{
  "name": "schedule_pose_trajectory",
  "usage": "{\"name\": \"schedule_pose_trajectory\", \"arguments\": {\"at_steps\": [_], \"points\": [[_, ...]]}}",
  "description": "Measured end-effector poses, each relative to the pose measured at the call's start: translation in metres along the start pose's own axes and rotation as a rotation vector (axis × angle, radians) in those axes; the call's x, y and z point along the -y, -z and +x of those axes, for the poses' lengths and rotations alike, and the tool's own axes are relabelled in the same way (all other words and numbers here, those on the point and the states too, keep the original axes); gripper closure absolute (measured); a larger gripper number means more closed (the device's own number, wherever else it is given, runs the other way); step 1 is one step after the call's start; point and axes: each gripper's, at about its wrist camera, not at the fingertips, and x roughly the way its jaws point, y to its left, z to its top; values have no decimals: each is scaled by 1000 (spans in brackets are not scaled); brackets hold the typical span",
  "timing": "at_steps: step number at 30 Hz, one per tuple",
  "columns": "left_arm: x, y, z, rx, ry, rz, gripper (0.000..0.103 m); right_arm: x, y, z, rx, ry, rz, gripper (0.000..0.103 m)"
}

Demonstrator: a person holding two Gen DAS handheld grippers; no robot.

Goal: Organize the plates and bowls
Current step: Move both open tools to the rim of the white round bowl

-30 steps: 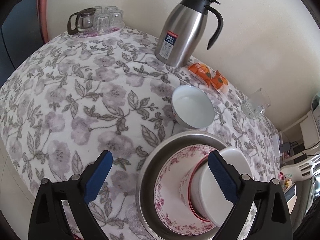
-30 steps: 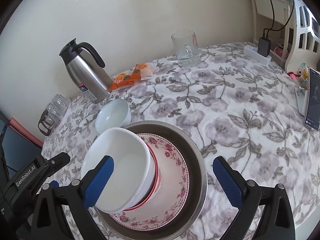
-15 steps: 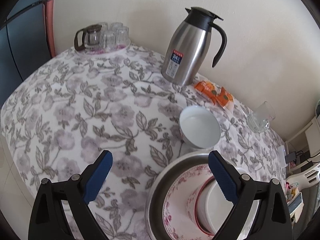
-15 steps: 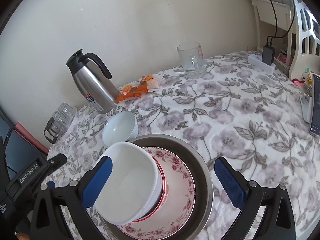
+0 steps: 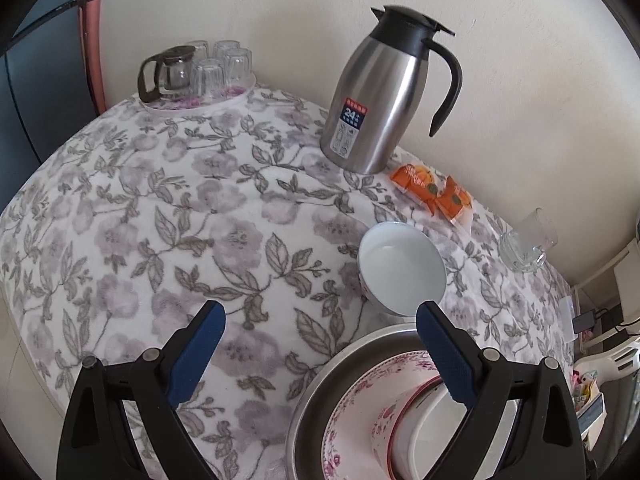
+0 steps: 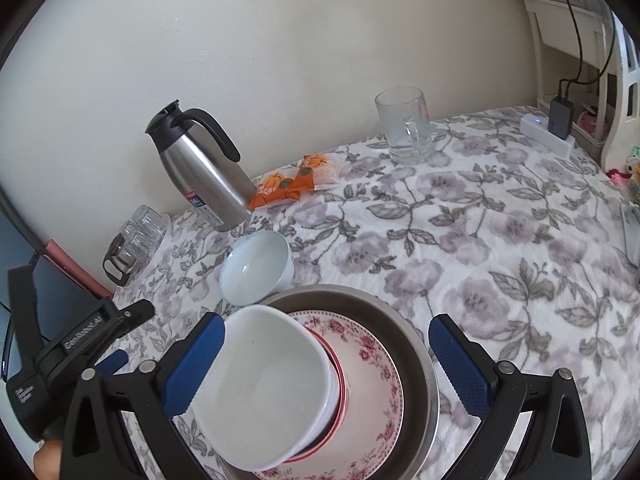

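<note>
A steel basin (image 6: 420, 356) holds a pink-flowered plate (image 6: 376, 392), with a white bowl (image 6: 264, 392) nested in a red-rimmed bowl on top, tilted toward me. My right gripper (image 6: 326, 364) hovers open over this stack, its left finger close beside the white bowl's rim. A loose white bowl (image 6: 256, 268) stands on the cloth just behind the basin. My left gripper (image 5: 320, 354) is open and empty above the cloth, left of the basin (image 5: 320, 400) and in front of the loose bowl (image 5: 402, 268). The stacked bowls (image 5: 420, 440) sit partly behind its right finger.
A steel thermos jug (image 5: 376, 96), orange snack packets (image 5: 436, 194) and a glass mug (image 6: 406, 128) stand along the wall. A tray of glasses with a small glass pot (image 5: 192, 72) fills the far left corner. A power strip (image 6: 546, 136) lies at the right edge.
The left gripper has drawn back and to the left, off the basin, so the stack now lies low at its right. The right gripper has risen slightly. Both stay open.
</note>
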Motion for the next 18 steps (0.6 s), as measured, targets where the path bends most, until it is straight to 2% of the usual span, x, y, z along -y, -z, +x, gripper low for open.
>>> {"name": "schedule_pose_trajectory", "arguments": {"at_steps": [4, 10, 14, 18], "points": [[4, -8, 3, 11, -2, 18, 7, 2, -6, 5, -2, -19, -8, 0], [8, -12, 21, -31, 23, 24, 7, -1, -19, 14, -13, -47, -22, 0], [16, -16, 34, -45, 34, 42, 7, -4, -32, 28, -48, -58, -52, 7], [25, -18, 46, -52, 44, 71, 7, -8, -43, 44, -87, -27, -106, 12]]}}
